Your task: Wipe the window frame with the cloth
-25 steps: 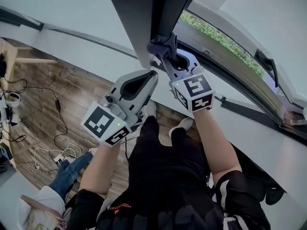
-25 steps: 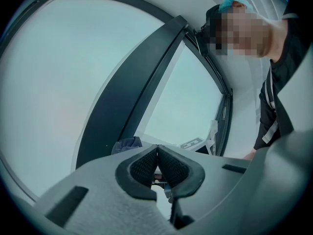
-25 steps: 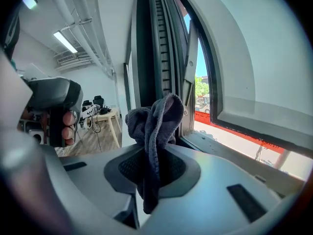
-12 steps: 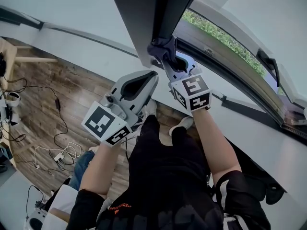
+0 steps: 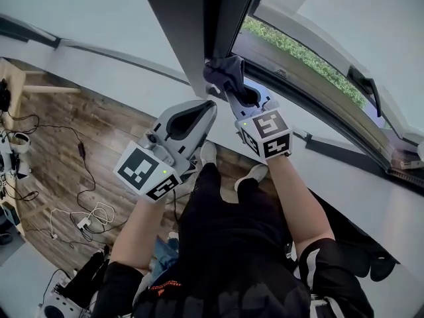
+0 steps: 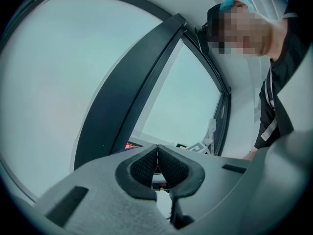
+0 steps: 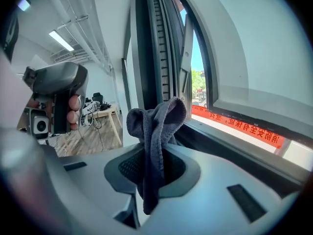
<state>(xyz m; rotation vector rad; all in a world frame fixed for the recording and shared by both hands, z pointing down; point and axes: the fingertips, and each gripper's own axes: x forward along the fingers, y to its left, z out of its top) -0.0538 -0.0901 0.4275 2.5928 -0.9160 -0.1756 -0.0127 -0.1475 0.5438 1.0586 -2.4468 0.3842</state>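
Where the dark window frame [image 5: 192,25] rises from the sill, the wiping stroke would best run along its length, with the wad pressed flat to the surface and the wrist steady so the fabric does not pull loose. Right gripper [image 5: 232,90]: jaws clamped on the grey cloth [image 5: 224,70], whose bunched top appears to meet the frame's lower end. Left gripper [image 5: 211,105]: jaws closed together, empty, just beside the right one, below the frame.
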